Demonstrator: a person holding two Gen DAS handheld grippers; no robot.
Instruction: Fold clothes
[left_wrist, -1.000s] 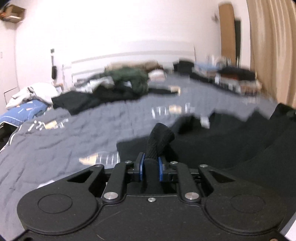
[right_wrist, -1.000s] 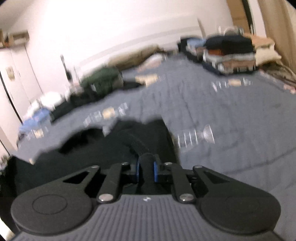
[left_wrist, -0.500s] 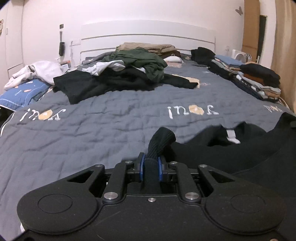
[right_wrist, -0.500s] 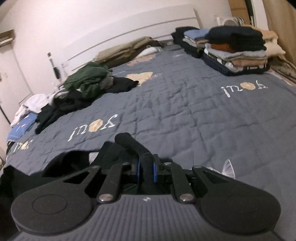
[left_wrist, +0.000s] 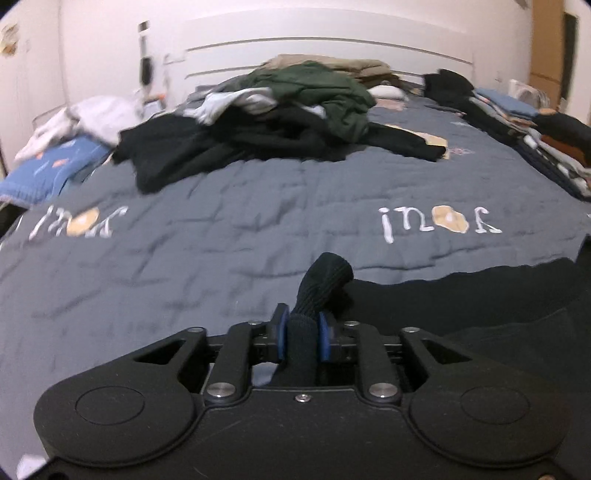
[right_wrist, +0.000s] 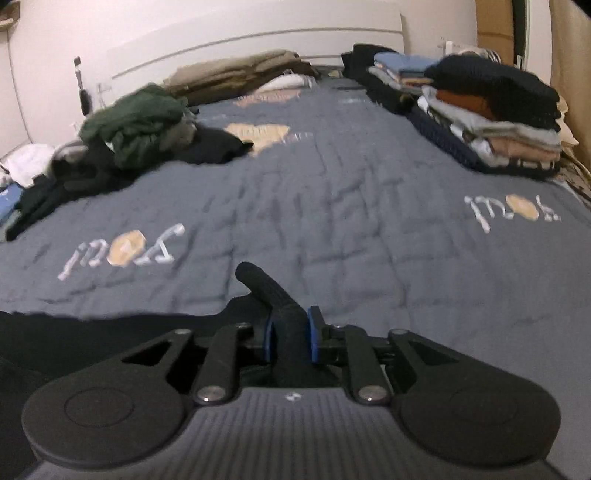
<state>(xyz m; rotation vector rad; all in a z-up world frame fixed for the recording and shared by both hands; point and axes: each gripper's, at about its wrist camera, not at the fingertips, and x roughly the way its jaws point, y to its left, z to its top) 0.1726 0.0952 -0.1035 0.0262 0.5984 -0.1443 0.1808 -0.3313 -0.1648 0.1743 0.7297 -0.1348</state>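
A black sweater (left_wrist: 480, 295) stretches between both grippers over the near part of a grey quilt (left_wrist: 258, 221). In the left wrist view my left gripper (left_wrist: 302, 336) is shut on a ribbed black edge of the sweater, a fold of it poking up past the blue pads, and the cloth spreads off to the right. In the right wrist view my right gripper (right_wrist: 289, 334) is shut on another ribbed edge of the same sweater (right_wrist: 92, 332), whose body runs off to the left. The lower part of the sweater is hidden below both grippers.
A heap of unfolded clothes (left_wrist: 288, 110), green and black, lies mid-bed toward the headboard (left_wrist: 314, 48). Stacks of folded clothes (right_wrist: 491, 118) line the right side of the bed. A blue pillow (left_wrist: 44, 166) and white clothes lie at the left edge.
Both grippers have moved forward over the bed, holding the sweater throughout; the neckline and label seen half a second ago are out of sight, and the far pile looks closer.
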